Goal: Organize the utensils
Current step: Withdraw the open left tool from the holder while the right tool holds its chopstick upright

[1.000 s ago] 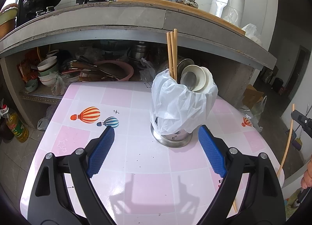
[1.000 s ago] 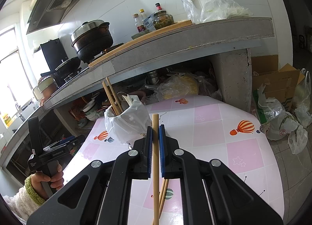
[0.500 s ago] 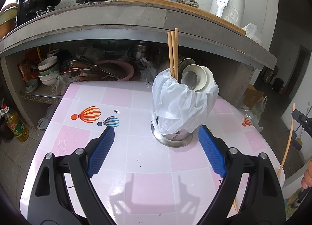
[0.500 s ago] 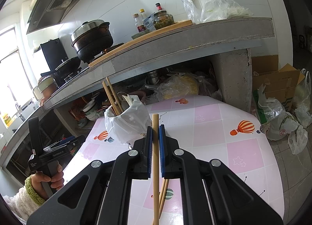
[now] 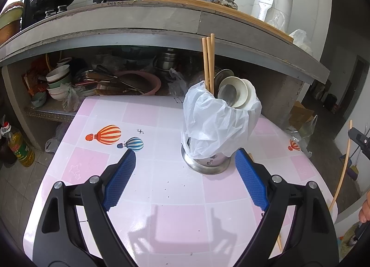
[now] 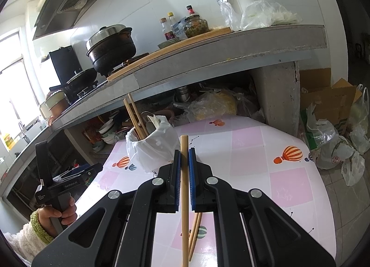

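A steel utensil holder (image 5: 209, 163) lined with a white plastic bag (image 5: 217, 123) stands on the pink table. It holds chopsticks (image 5: 208, 63) and spoons (image 5: 233, 92). It also shows in the right wrist view (image 6: 150, 149). My left gripper (image 5: 185, 172) is open and empty, just in front of the holder. My right gripper (image 6: 184, 158) is shut on a single chopstick (image 6: 184, 188), held upright to the right of the holder. The held chopstick also shows in the left wrist view (image 5: 342, 170). More chopsticks (image 6: 194, 232) lie on the table below.
The pink tiled table (image 5: 161, 188) stands against a concrete counter (image 5: 138, 19) with pots and bottles on top. Bowls and pans (image 5: 57, 82) fill the shelf underneath. An oil bottle (image 5: 19, 146) stands on the floor at left. A cardboard box and bags (image 6: 330, 116) lie at right.
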{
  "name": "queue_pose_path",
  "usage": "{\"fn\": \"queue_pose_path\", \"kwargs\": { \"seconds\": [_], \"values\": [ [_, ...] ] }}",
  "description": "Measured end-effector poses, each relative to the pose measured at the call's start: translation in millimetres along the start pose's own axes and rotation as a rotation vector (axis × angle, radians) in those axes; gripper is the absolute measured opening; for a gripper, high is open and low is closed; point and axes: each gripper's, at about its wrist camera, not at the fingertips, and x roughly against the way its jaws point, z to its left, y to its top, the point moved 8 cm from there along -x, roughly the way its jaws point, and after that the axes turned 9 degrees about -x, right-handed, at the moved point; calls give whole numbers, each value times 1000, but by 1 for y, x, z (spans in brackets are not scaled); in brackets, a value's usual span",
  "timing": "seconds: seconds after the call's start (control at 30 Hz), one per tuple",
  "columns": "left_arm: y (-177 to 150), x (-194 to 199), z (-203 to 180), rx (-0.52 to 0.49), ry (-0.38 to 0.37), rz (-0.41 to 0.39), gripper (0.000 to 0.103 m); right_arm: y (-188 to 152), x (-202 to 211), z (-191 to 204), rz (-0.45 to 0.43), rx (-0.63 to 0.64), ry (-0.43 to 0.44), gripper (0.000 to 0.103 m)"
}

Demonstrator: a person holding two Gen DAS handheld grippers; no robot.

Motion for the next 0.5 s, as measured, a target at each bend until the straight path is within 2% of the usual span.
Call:
{"fn": "queue_pose_path", "kwargs": {
  "seconds": [0.5],
  "values": [
    [-3,4,8,14,5,-7,84,9,3,13,-18,29,15,7]
  ]
}}
